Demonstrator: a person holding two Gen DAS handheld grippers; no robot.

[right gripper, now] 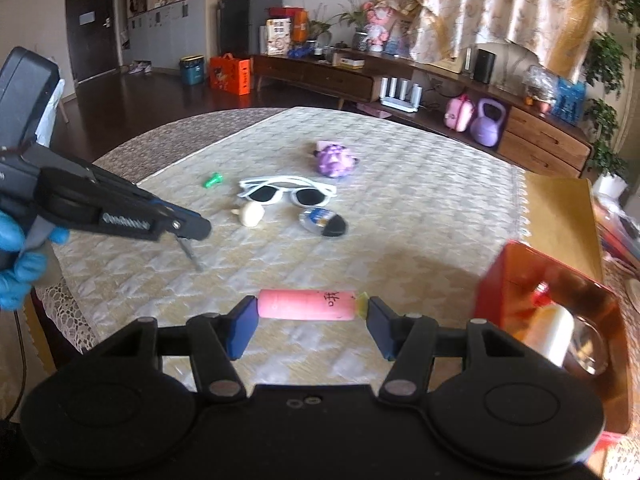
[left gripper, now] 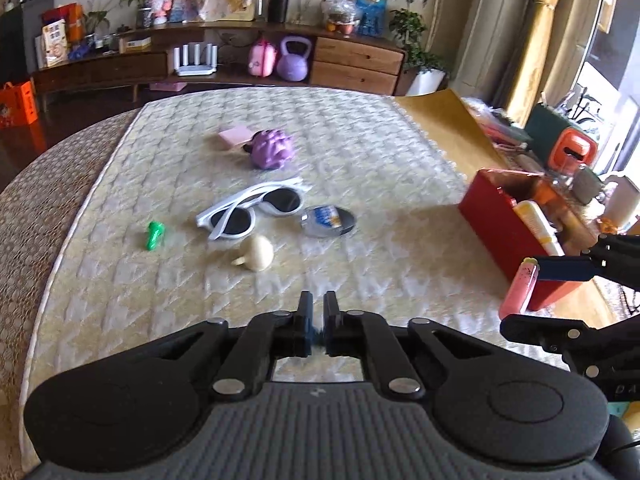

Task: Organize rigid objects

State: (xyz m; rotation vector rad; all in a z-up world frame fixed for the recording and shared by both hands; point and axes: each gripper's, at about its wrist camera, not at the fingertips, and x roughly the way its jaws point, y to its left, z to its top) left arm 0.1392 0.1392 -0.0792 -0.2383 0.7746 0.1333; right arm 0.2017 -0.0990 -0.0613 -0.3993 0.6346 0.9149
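Observation:
My right gripper [right gripper: 308, 312] is shut on a pink tube [right gripper: 306, 304], pinched end to end between its blue pads, just left of a red box [right gripper: 496, 292]. In the left wrist view the same tube [left gripper: 520, 280] hangs in that gripper [left gripper: 522, 298] against the box [left gripper: 500, 216]. My left gripper [left gripper: 318, 306] has its jaws together; in the right wrist view a thin grey stick [right gripper: 189, 253] hangs from its tips [right gripper: 202, 228]. White sunglasses [left gripper: 248, 208], a cream garlic-shaped piece [left gripper: 258, 254], a green piece [left gripper: 154, 234], a round tin [left gripper: 328, 220] and a purple toy [left gripper: 272, 150] lie on the quilted mat [left gripper: 360, 140].
The red box holds a white-and-yellow bottle [left gripper: 534, 220]. A pink block [left gripper: 234, 136] lies behind the purple toy. Cluttered items [left gripper: 572, 148] stand beyond the box at the right edge. A low wooden cabinet [left gripper: 356, 60] runs along the far wall. A blue-gloved hand [right gripper: 12, 264] grips the left tool.

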